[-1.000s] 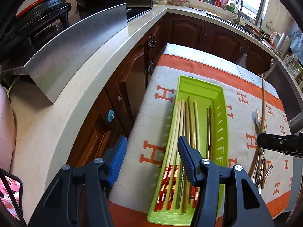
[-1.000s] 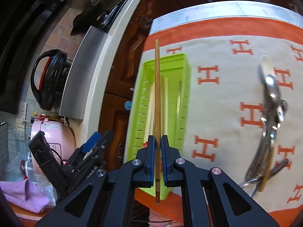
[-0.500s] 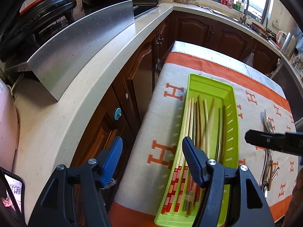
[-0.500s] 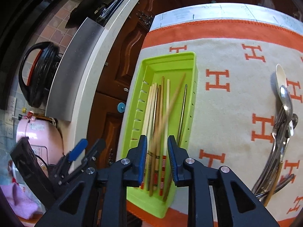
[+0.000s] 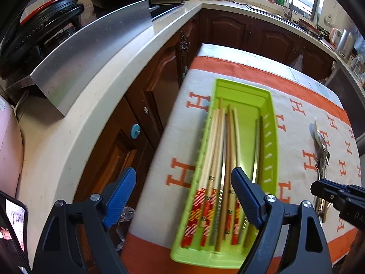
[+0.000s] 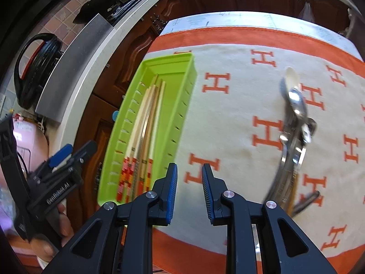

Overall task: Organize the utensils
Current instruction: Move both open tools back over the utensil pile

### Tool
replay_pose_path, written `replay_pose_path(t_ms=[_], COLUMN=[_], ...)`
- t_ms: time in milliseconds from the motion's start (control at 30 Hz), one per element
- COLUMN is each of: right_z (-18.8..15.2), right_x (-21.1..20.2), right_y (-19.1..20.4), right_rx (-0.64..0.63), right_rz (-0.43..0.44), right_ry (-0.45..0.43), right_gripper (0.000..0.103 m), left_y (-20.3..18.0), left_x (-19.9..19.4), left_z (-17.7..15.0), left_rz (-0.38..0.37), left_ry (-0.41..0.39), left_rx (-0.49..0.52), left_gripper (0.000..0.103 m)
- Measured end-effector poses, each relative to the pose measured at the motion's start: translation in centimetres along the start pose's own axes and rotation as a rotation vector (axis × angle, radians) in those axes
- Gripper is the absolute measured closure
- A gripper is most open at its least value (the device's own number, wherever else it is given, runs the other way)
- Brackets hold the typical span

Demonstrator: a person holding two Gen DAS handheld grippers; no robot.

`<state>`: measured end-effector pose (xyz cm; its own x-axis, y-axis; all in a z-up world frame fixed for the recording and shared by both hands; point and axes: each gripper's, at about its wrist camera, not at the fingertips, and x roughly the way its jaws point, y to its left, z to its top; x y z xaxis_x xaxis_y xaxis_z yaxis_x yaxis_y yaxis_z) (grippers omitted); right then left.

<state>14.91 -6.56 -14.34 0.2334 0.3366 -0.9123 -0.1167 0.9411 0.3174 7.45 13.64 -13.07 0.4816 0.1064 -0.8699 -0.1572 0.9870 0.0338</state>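
Note:
A green tray point(image 5: 269, 134) point(image 6: 184, 96) lies on the orange-and-white cloth and holds several chopsticks point(image 5: 219, 159) point(image 6: 146, 123), some with red-checked ends. A pile of metal spoons and utensils point(image 6: 294, 125) point(image 5: 321, 146) lies on the cloth to the right of the tray. My left gripper point(image 5: 182, 196) is open and empty, above the tray's near left edge. My right gripper point(image 6: 189, 187) is open and empty, over the cloth between tray and spoons; its tip shows in the left wrist view point(image 5: 324, 189).
The table's left edge drops to dark wooden cabinets point(image 5: 146, 105). A pale countertop point(image 5: 75, 123) with a steel panel point(image 5: 91, 54) and black pot runs along the left. The left gripper shows at the left of the right wrist view point(image 6: 61, 159).
My right gripper opened and let go of the wooden chopstick, which now lies in the tray. It then swung right toward the spoons. My left gripper shifted slightly.

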Motion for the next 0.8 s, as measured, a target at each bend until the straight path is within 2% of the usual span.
replay_pose_path(t_ms=[200,433,600,800], right_z=[-2.6,-4.0,-4.7,-4.9], right_x=[-2.1,-4.4,-5.2,-5.9], right_y=[-2.4,-5.8,-8.6,-11.4], right_rx=[0.003,0.041,0.099,0.144], right_rz=[-0.018,-0.008,0.024,0.025], right_ry=[-0.033,-0.073,-0.079,-0.112], right_gripper=[0.081,0.080,0.080,0.075], left_y=[-2.9,-6.8,-10.0,-13.2], left_x=[-1.2,-2.9,-3.5,-2.6], left_z=[-1.0,-1.4,-1.5,-1.9], left_rz=[-0.020,-0.073,-0.135,-0.204], left_ry=[0.000,-0.022,-0.031,-0.012], left_rx=[0.053,0.100,0.115,0.142], left_gripper=[0.019,0.019,0.019,0.019])
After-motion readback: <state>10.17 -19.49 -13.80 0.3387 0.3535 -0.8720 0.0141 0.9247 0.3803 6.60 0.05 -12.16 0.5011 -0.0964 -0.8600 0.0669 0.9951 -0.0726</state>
